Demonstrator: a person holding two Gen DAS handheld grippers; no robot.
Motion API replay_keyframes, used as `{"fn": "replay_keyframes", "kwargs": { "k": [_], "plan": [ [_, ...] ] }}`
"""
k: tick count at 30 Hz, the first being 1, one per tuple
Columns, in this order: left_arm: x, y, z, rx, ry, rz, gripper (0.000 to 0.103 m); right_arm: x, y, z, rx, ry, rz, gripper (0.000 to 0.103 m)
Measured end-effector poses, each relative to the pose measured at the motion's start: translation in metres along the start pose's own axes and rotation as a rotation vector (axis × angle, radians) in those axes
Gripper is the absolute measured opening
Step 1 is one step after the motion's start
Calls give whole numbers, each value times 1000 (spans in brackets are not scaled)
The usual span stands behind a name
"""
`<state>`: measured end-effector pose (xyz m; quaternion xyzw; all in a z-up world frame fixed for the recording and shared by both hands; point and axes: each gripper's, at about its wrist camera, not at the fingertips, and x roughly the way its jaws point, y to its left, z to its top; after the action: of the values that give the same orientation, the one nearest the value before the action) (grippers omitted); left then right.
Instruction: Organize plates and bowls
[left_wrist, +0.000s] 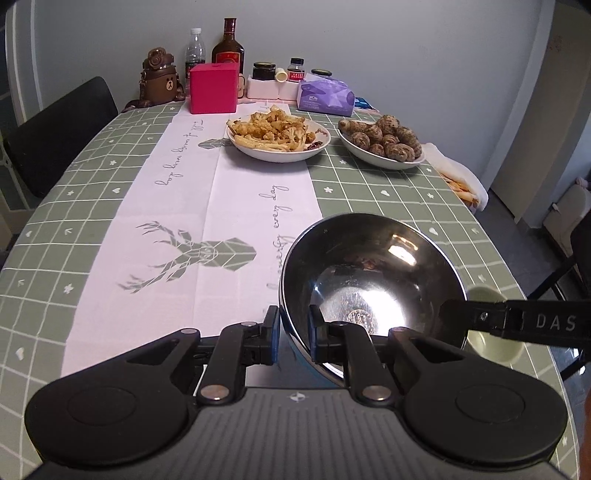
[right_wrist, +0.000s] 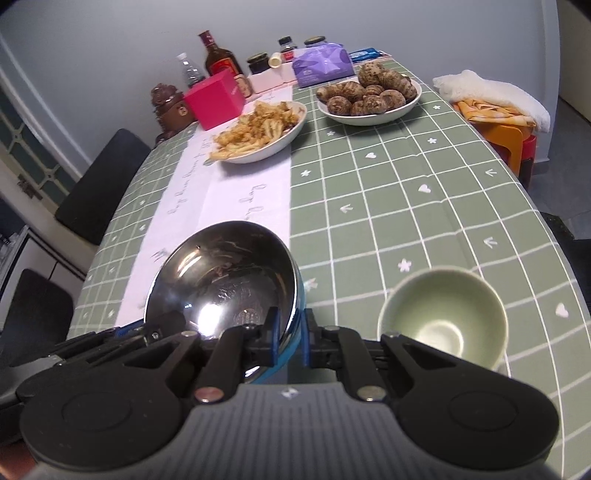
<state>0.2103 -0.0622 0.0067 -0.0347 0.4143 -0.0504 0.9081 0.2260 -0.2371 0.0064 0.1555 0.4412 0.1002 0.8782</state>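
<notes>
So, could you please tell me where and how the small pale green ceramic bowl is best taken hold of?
Judging by its pose, grip the pale green ceramic bowl by its thin rim, one finger inside and one outside, from the near side: it stands upright, open and empty. The right gripper, now clamped on the shiny steel bowl, is nearest.

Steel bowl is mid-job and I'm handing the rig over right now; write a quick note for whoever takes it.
Left tongs: shut on the steel bowl, clamped on its near-left rim.
Right tongs: shut on the same bowl's right rim.
The bowl is empty, tilted, carried by both.
Green ceramic bowl, empty, stands on the table to its right.
Plate of cauliflower and plate of taro sit full at the far end.
Done: bowl gripped. Left: set it down, probably stacked with the green one.
</notes>
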Motion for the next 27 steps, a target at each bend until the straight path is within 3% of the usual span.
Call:
{"fn": "replay_keyframes", "kwargs": {
  "k": [5, 10, 16, 21, 27],
  "plan": [
    [-44, -1, -12, 3, -38, -21, 17, -43, 10, -21, -33, -36, 31, 10],
    [-86, 12, -27, -88, -61, -116, 17, -88, 8, -44, -11, -83, 101, 10],
    [-126, 9, -56, -100, -94, -172, 17, -133, 6, -82, -13, -121, 138, 10],
    [-146, -5, -74, -68, -99, -193, 17, -160, -5, -111, 0, -147, 143, 10],
    [-145, -16, -99, -53, -30, -219, 19, -169, -30, -138, 40, -125, 164, 10]
  ]
}}
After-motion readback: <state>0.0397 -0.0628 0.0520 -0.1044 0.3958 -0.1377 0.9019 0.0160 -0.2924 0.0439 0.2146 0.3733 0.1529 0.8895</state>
